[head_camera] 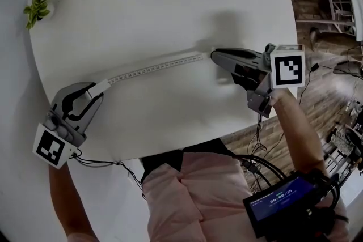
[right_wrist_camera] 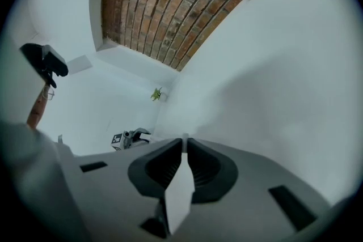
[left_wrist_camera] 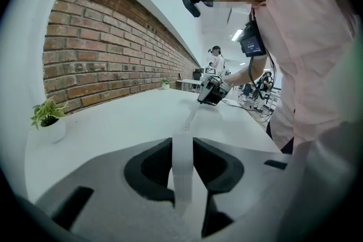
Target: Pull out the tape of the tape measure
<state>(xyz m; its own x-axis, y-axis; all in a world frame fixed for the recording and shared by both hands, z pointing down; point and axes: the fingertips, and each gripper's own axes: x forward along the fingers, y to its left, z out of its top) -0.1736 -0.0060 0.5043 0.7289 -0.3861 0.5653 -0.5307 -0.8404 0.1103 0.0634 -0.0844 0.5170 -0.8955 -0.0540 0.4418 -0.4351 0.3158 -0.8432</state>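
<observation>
Two grippers hold a white measuring tape [head_camera: 156,67] stretched across a white table [head_camera: 159,3].
At the table's 8 o'clock, the left gripper [head_camera: 95,89] has its jaws narrowed onto one end of the tape. At 3 o'clock, the right gripper [head_camera: 214,55] has its jaws nearly together, pinching the other end. The tape runs straight between them with its printed marks facing up. Whether it touches the tabletop cannot be told. A small potted plant [head_camera: 37,8] stands at 10 o'clock near the table's edge.
</observation>
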